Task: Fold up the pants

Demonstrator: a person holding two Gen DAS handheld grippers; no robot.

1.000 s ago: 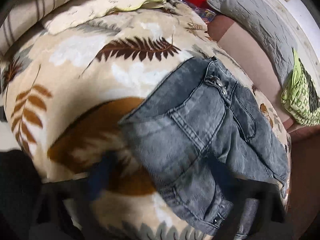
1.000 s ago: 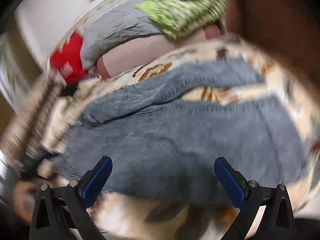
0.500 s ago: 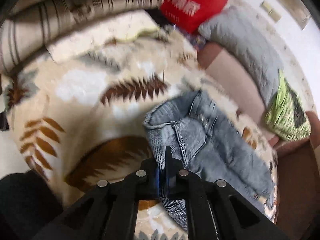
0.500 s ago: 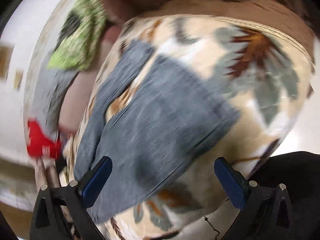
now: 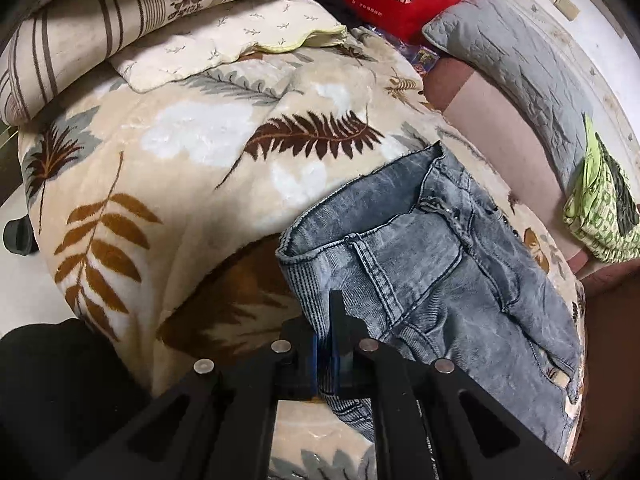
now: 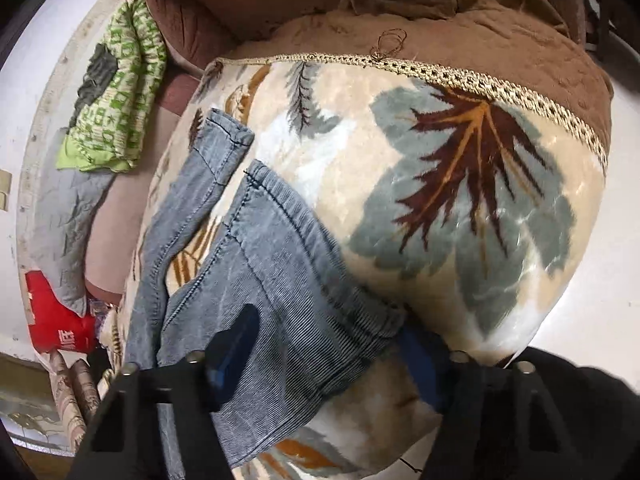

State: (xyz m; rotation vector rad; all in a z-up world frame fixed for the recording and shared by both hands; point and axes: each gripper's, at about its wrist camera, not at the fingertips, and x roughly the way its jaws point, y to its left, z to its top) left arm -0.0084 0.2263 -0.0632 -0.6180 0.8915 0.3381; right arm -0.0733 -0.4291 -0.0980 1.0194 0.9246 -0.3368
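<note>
L gripper (image 5: 326, 354) is pinching the jeans (image 5: 432, 264) waistband, fingers clamped; R gripper (image 6: 324, 364) is closing on a leg hem near the blanket (image 6: 460, 200) edge, fingers apart.

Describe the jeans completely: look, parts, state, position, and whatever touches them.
The jeans are faded grey-blue denim with a ribbed waistband, belt loop, pocket seams and small studs. They lie face up, unfolded, on the leaf-print blanket, legs apart, hems stitched. The left gripper is shut on the waistband edge; the right gripper, its jaws just closing, straddles a bunched leg edge, pads not yet pressing.
</note>
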